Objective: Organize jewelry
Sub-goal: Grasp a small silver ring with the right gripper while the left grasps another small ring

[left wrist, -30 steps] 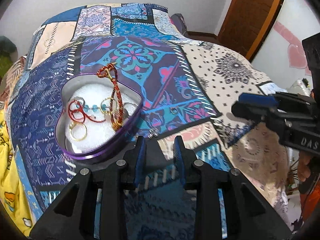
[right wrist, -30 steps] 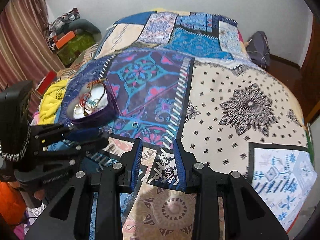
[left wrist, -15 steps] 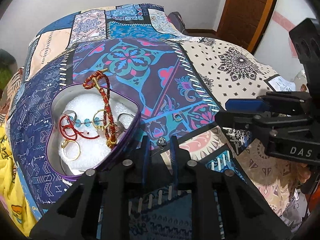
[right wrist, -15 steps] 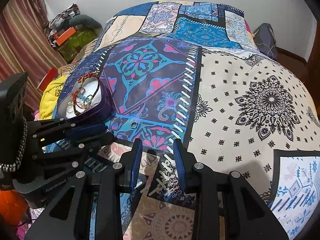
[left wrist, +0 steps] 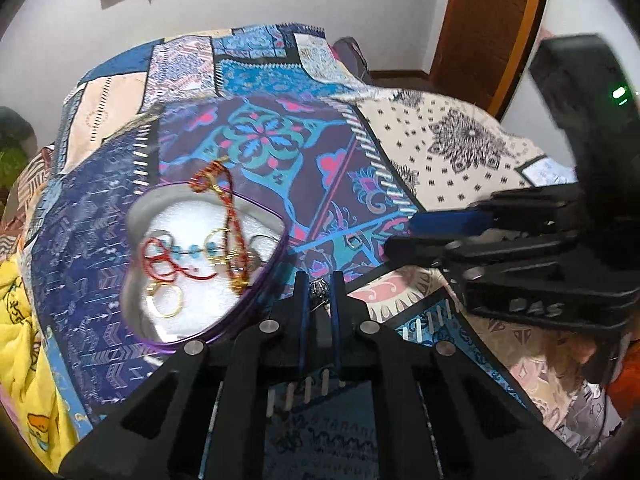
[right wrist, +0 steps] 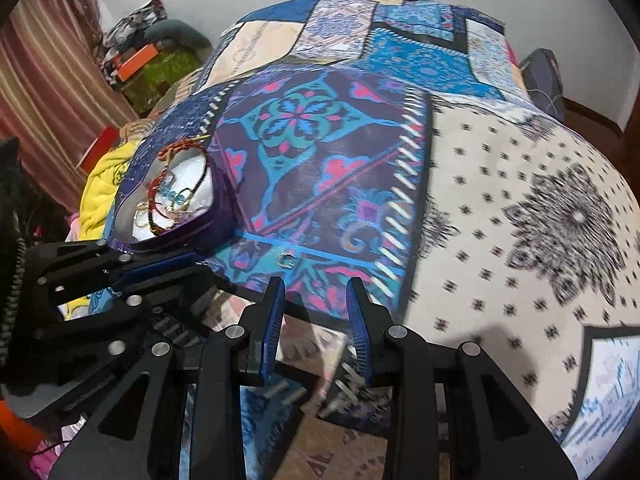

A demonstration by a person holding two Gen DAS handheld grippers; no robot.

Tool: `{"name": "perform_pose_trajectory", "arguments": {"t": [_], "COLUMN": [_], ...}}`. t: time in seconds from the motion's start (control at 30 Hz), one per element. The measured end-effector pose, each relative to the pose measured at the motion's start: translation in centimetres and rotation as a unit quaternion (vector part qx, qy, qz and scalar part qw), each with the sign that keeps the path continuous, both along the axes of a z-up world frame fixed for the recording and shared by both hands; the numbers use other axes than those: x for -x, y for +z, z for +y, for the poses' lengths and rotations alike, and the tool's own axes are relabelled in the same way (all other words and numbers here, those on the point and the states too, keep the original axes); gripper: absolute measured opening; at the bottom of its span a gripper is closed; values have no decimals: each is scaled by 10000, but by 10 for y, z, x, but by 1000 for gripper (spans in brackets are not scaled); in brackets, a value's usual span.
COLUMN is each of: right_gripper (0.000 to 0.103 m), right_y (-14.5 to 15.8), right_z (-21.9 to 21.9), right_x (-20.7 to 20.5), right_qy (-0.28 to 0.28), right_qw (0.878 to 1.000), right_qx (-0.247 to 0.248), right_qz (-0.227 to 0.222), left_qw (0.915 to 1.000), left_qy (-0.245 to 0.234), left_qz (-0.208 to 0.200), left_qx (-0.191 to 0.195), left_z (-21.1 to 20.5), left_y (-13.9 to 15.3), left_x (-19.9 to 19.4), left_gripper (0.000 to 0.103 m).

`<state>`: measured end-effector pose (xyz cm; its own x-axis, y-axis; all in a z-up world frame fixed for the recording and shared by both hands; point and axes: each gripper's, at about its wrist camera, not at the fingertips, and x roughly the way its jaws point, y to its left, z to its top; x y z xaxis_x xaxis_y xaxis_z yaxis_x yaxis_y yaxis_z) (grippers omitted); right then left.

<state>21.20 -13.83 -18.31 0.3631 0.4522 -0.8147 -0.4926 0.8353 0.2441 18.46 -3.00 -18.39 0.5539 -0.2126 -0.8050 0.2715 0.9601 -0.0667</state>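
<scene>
Broadly, a patchwork-print bedspread (right wrist: 328, 160) covers the bed, with a white wall and wooden door (left wrist: 492, 20) behind. One purple heart-shaped tin (left wrist: 260, 300) sits on it, holding two gold rings, a red cord, a blue-beaded chain and a red-gold braided bracelet (left wrist: 230, 216). Left gripper (left wrist: 320, 288), fingers nearly together, pinches a small silver ring (left wrist: 319, 287) beside the tin. Right gripper (right wrist: 316, 284), fingers spread and holding nothing, hangs above another small ring (right wrist: 286, 260).
</scene>
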Motion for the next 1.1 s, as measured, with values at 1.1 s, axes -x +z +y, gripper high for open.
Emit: {"name": "perform_pose_trajectory", "arguments": {"t": [1.1], "right_gripper": [8], "right_y": [41], "right_z": [21], "right_x": [16], "right_qy": [0], "right_qw": [9955], "right_qx": [79], "right_qz": [-949], "left_qw": [9965], "left_qy": [434], "left_qz": [-630], "left_qx": [336], "left_z": [40], "left_y": [55], "left_x": [25], "left_gripper": [8]}}
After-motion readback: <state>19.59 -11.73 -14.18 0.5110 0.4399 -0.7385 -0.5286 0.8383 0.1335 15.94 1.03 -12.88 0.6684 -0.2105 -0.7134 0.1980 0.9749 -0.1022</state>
